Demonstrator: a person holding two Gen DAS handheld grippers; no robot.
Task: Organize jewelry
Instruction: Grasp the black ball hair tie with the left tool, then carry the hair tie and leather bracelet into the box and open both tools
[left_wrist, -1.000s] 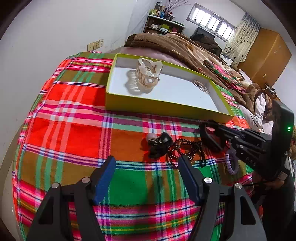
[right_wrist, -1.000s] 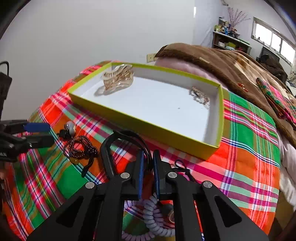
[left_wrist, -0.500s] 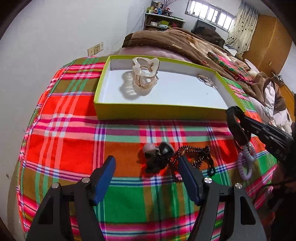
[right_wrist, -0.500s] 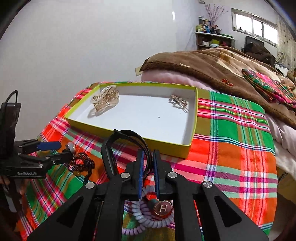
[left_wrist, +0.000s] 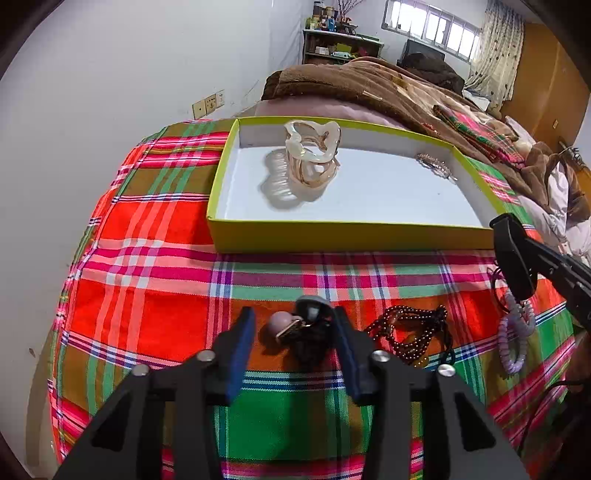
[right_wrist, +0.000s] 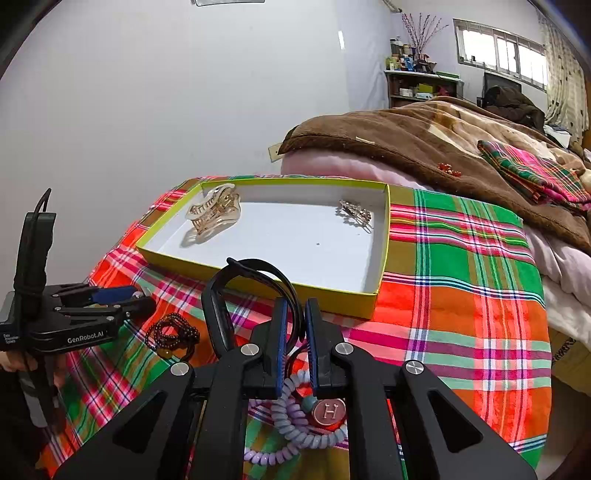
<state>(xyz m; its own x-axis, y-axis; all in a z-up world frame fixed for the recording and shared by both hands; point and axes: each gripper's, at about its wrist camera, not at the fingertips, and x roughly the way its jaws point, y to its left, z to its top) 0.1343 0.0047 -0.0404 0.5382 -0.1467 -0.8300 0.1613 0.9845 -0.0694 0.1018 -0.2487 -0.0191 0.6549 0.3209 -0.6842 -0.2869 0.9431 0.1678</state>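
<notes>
1. Right now my left gripper (left_wrist: 291, 343) is closing its jaws around a black hair tie with bobbles (left_wrist: 303, 328) that lies on the plaid cloth (left_wrist: 155, 302); the blue pads flank it, and I cannot tell whether they touch it.
2. My right gripper (right_wrist: 294, 339) has its jaws nearly together, clamped on a black headband (right_wrist: 221, 291) lifted off the cloth.
3. Under that gripper lies a lilac spiral hair tie (right_wrist: 295, 432) with a round "H" charm (right_wrist: 330, 411).
4. Just beside the black tie sits a dark beaded bracelet (left_wrist: 410, 332).
5. Beyond them, the yellow-green box (left_wrist: 332, 236) holds a translucent claw clip (left_wrist: 312, 155) at one end and a sparkly barrette (left_wrist: 436, 166) well apart at the other.
6. A brown blanket (right_wrist: 424, 140) lies beyond the box.
</notes>
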